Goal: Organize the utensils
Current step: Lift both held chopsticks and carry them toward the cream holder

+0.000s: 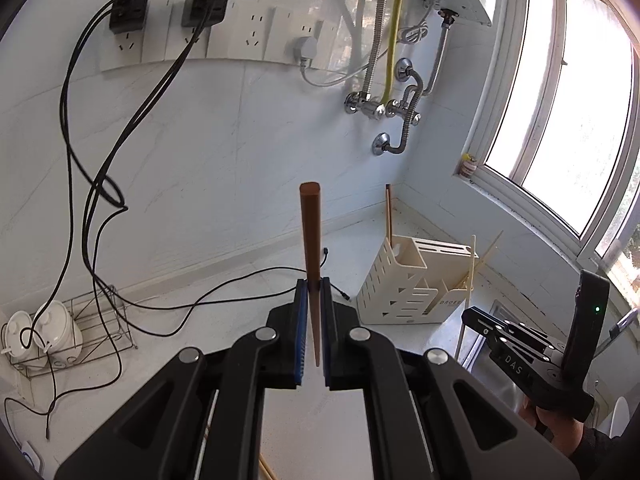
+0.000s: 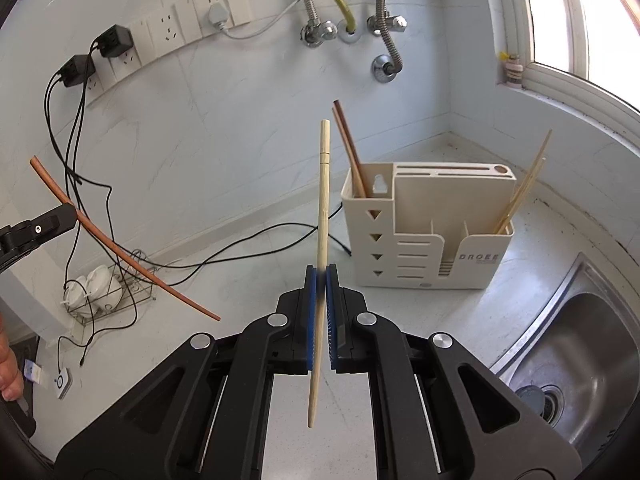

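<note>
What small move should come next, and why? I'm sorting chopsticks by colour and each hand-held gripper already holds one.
Probably carry the right hand-held gripper toward the holder and lower its pale chopstick into the right compartment, where the pale chopsticks lean. The brown chopstick in the left hand-held gripper matches the brown pair at the holder's left.

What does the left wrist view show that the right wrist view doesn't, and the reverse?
Only the left wrist view: the large bright window and the left gripper shut on the dark brown chopstick, seen end-on.

Only the right wrist view: the steel sink basin with its drain, and the right gripper shut on the pale bamboo chopstick.

Both: the cream plastic utensil holder, the white wall sockets, and the wire rack of white cups.
</note>
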The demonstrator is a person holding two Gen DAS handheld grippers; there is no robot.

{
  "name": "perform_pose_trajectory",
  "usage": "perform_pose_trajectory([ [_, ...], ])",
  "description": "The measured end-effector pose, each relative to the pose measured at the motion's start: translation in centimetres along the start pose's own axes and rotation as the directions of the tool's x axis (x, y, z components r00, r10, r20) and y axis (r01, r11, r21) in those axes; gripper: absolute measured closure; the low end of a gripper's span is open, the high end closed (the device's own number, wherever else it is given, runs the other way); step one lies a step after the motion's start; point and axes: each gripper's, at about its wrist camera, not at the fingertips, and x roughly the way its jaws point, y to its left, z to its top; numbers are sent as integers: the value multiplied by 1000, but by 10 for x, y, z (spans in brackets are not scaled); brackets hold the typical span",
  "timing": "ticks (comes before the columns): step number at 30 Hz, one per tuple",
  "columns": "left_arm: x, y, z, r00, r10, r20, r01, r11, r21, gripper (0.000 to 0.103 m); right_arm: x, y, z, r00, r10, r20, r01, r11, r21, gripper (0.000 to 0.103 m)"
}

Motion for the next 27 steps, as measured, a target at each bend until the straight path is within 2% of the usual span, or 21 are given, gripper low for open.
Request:
perform_pose_trajectory([
  [9,9,-45,51,994,-95,56,90,993,73,97,-5,-47,41,990,-112,82,110,993,34,99],
  [18,24,-92,95,984,-148,104,130,978,164,97,-4,-89,68,968,-149,202,140,988,57,99],
  [27,65,-122,114,979,-189,74,172,966,194,97,9,-125,80,941,-158,300,141,987,78,99],
])
